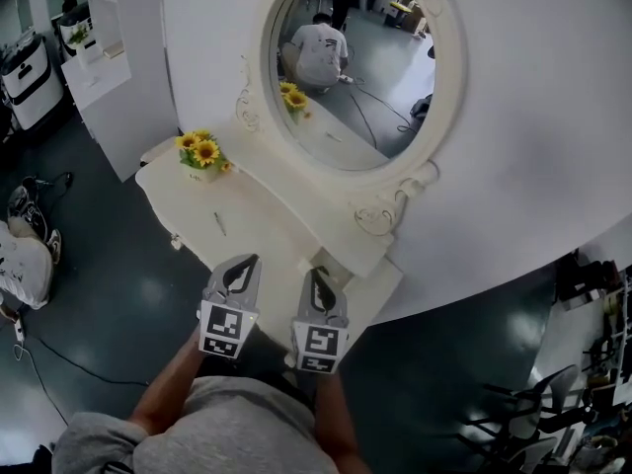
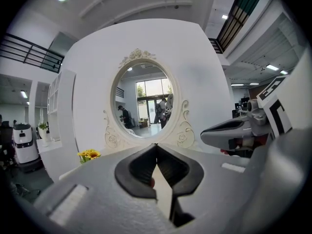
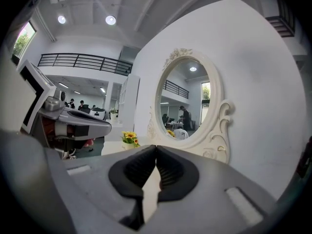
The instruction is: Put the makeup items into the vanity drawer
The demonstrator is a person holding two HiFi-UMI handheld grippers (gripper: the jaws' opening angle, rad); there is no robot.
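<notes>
- Left gripper [image 1: 247, 267] over the front edge of the white worktop [image 1: 267, 227], just beside the right one; fingers [image 2: 139, 172] closed tip to tip, nothing seen gripped.
- Right gripper [image 1: 317, 276] also over the front edge, nearer the worktop's right end; fingers [image 3: 171, 172] pressed together at the tips, nothing between them.
- Both grippers aimed toward the mirror [image 1: 355, 77], each in the edge of the other's view.
- Slim dark stick [image 1: 219, 223], too small to name, flat on the worktop between the sunflowers [image 1: 200, 151] and the left gripper, touching neither.
- Sunflowers in a small pot at the worktop's left end, close to the mirror frame.
- Oval mirror in an ornate cream frame, upright at the back of the worktop; a crouching person reflected in it.
- Dark glossy floor [image 1: 118, 304] below and left of the worktop.
</notes>
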